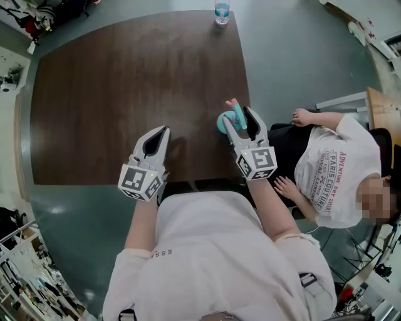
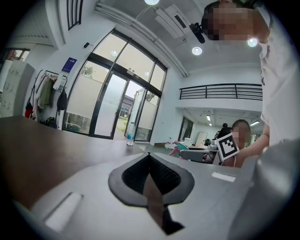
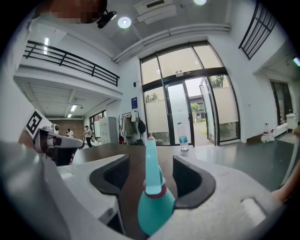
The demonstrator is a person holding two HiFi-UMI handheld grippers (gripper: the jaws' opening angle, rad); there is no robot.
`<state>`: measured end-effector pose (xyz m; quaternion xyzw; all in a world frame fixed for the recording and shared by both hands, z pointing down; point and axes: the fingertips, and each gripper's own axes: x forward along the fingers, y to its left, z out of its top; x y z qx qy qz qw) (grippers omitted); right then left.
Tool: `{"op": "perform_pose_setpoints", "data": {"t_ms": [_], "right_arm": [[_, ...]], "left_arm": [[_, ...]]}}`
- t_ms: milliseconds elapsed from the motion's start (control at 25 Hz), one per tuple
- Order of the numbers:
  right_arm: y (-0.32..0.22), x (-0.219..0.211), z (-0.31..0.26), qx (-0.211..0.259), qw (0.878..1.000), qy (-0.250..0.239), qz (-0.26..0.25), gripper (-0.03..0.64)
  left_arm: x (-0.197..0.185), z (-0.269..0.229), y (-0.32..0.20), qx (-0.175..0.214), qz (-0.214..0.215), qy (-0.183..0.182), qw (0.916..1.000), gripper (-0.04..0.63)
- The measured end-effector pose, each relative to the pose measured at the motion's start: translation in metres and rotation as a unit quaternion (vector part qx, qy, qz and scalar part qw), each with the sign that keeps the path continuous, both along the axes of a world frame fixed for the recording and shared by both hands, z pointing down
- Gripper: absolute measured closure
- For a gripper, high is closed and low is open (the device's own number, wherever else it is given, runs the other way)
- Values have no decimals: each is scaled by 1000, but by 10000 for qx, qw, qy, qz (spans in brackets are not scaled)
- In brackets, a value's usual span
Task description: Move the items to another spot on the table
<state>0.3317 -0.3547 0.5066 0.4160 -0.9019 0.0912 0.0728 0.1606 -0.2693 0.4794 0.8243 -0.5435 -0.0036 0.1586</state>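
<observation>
The teal squeeze bulb [image 3: 153,206] is at the near right part of the dark wooden surface [image 1: 125,81], close to its right edge. Its round body is low and its long thin nozzle [image 3: 151,161] rises up, with a red ring where the nozzle meets the body. It is inside your right gripper [image 1: 240,119]: in the right gripper view the nozzle is in the middle of the gap and touches neither black pad. The round body sits lower, very near to the right-hand jaw, but I cannot tell if they touch. The jaws of this gripper are wide apart and do not press on the bulb.

Your left gripper [image 1: 160,135] is well apart from the bulb, over the near edge of the surface at the left. Its two jaws are together at the tips and nothing is between them.

A water bottle [image 1: 222,11] stands at the far edge of the surface. A person [image 1: 326,175] in a white shirt sits just beside the surface at your right.
</observation>
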Motion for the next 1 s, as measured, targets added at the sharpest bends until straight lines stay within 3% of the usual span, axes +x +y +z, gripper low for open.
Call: {"op": "perform_pose_setpoints", "data": {"t_ms": [200,360,480,800,1000], "right_arm": [[22,15,-17,444,9967,468,495,379],[54,15,-10,134,9914,417,1231,536],[84,3,-13,-23,9898,368,1374,627],[170,-106,-20,75,9944,316,1006,629],[227,-181,-8,8,9965,495,673,629]], "left_arm": [[-25,-11,17,156,-58,16,9999,588],[-53,-12,42,188,38,70,9998,588],[-67,-23,65,235,213,52,9995,588],[-165,-43,155,466,130,-80,9988,588],[-223,-34,216,370,53,-186,9991,588]]}}
